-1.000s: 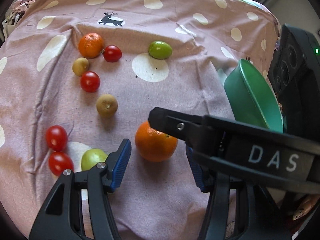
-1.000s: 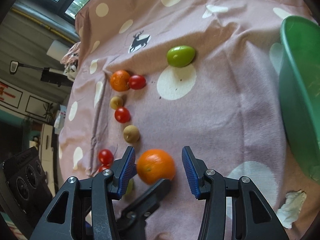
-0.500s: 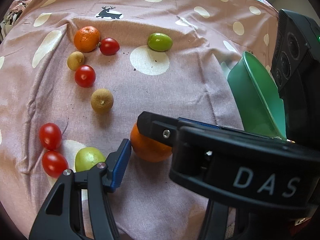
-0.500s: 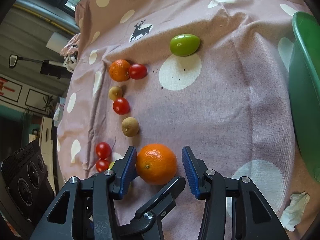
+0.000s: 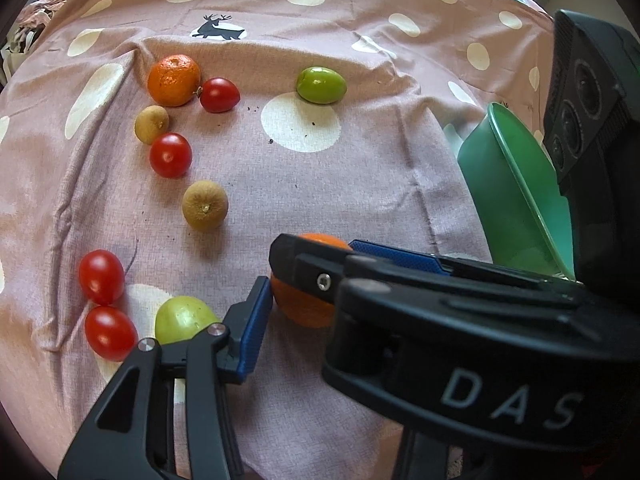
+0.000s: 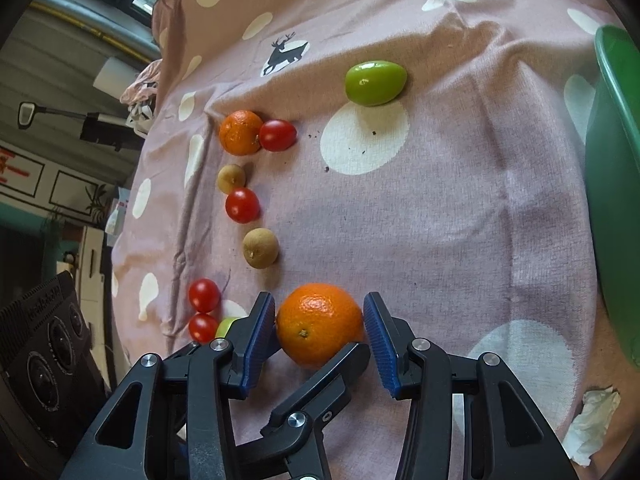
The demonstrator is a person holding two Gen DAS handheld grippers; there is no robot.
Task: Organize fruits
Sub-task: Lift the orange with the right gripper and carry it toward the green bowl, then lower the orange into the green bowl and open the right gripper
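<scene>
Inventory of the pink spotted cloth covering my bench, read left to right in the right wrist view.

1. Two red cherry tomatoes, one above the other, touching, at the cloth's left side; a pale green fruit sits just beside the lower one, half hidden behind my blue pad.
2. Small orange at the far left-centre, touching a red tomato on its right.
3. Below these, a column: small brown fruit, another red tomato touching it, then a larger brown fruit, apart.
4. Large orange, near edge, centre. It lies between the blue pads of my right hand-held gripper, which is spread around it; the left pad looks to touch the peel, the right pad stands just off it.
5. My left hand-held gripper: one blue pad sits just beside the same orange; the other finger is hidden behind the right tool, so I cannot tell how wide it stands.
6. Green oval fruit, far centre, alone on a white spot.
7. Green bowl, right edge.
8. Crumpled white paper, lower right.
</scene>
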